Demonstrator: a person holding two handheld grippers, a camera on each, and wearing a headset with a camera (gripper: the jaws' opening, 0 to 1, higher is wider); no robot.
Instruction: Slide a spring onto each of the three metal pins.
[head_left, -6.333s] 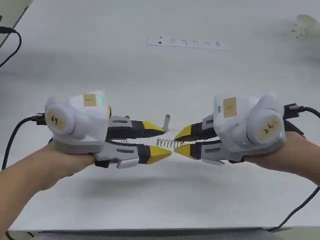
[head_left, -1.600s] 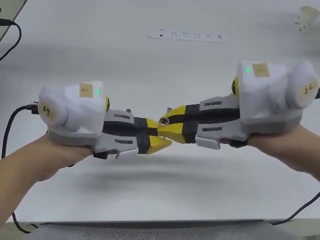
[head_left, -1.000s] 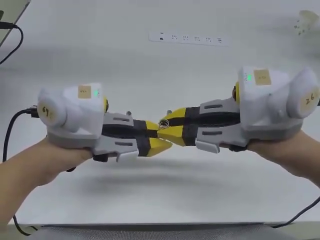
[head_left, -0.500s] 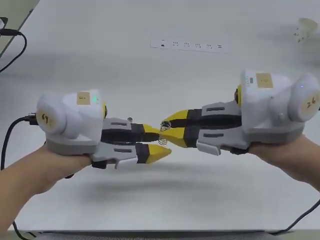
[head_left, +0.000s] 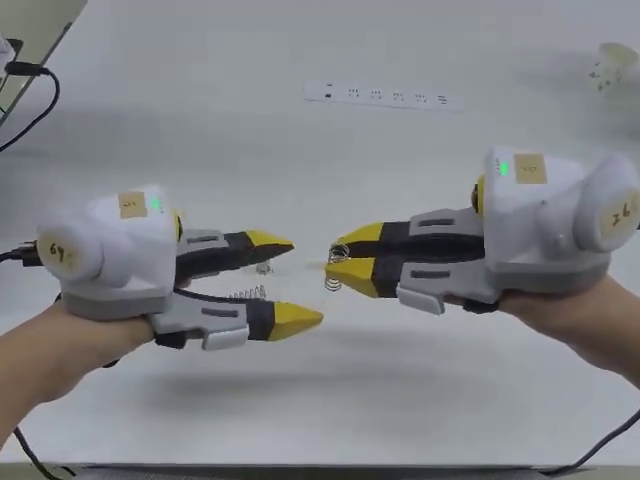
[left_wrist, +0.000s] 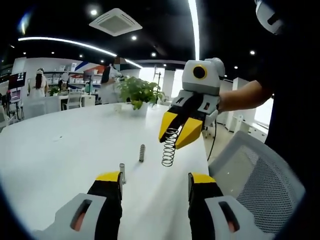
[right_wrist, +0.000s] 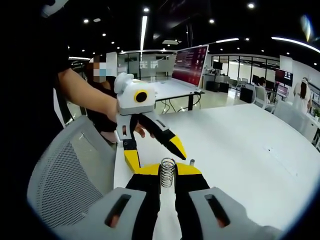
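My right gripper is shut on a small coil spring, which hangs crosswise out of its yellow tips, above the white table. In the right gripper view the spring stands upright between the closed jaws. My left gripper is open and holds nothing, a short gap to the left of the right one. Another spring lies on the table between its jaws. In the left gripper view a bare metal pin stands by my left fingertip, and a ribbed pin stands farther off.
A white power strip lies at the far middle of the table. A black cable runs along the far left. A small white object sits far right. A grey mesh chair stands by the table edge.
My left gripper has opened and drawn back to the left, away from the right gripper's tips. The right gripper keeps the spring and has barely moved.
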